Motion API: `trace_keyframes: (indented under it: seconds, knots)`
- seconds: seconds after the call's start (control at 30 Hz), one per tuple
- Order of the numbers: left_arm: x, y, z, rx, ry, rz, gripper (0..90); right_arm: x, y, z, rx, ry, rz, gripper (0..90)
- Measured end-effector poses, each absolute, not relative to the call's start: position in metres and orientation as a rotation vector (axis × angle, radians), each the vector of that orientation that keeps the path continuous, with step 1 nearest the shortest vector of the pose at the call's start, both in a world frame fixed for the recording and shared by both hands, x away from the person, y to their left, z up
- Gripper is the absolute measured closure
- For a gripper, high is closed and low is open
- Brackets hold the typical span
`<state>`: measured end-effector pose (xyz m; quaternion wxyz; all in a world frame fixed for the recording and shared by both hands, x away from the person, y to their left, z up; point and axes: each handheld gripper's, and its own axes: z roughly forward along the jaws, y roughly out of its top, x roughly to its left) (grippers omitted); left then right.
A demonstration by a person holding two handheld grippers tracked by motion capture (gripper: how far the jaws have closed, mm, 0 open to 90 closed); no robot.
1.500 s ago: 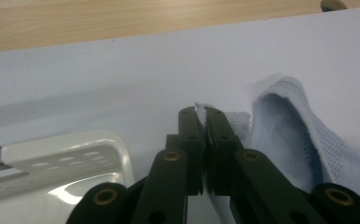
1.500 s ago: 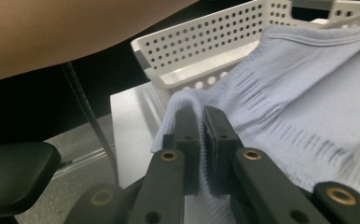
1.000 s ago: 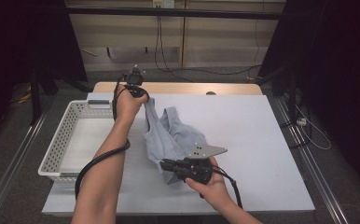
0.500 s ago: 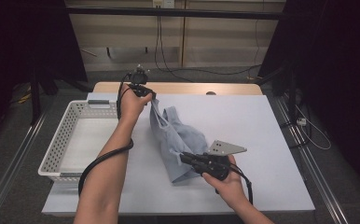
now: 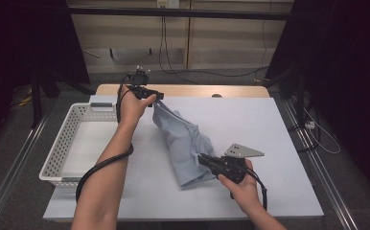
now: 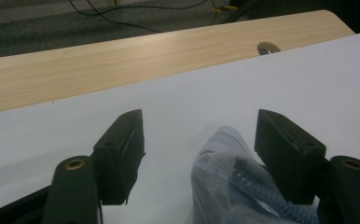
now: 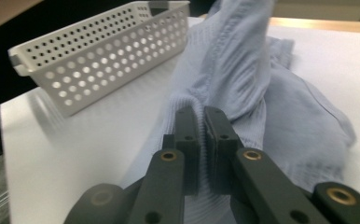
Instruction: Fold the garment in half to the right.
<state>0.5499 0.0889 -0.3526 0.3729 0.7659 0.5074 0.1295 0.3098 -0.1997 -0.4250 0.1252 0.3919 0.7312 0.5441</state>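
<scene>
A pale blue knitted garment (image 5: 183,143) lies stretched across the white tabletop (image 5: 255,115), from far left to near centre. My left gripper (image 5: 156,95) is at its far end, a little above the table. In the left gripper view the jaws (image 6: 199,140) stand apart, having just been opening. The garment's tip (image 6: 225,172) sags between them and leans against the right-hand one. My right gripper (image 5: 203,159) is shut on the garment's near ribbed edge. In the right gripper view the jaws (image 7: 201,116) pinch the fabric (image 7: 243,70).
A white perforated basket (image 5: 68,129) stands along the left side of the table, also seen in the right gripper view (image 7: 103,60). A wooden strip (image 5: 188,90) with a round hole (image 6: 267,47) runs along the far edge. Black cables trail from both grippers.
My right gripper has pulled the garment's near edge to the right and toward me, drawing the fabric out longer. The left gripper has stayed in place and its jaws have opened.
</scene>
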Motion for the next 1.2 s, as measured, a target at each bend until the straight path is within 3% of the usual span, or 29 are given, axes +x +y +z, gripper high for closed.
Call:
trace_keyframes:
  seconds: [0.4,1.2]
  knots:
    - [0.546,0.097,-0.354,1.983,1.297,0.328,26.0,0.316,-0.211,-0.439,1.226,2.131,1.491,85.5]
    - [0.531,0.089,-0.374,2.037,1.262,0.289,24.5,0.314,-0.219,-0.446,1.258,2.16,1.438,85.1]
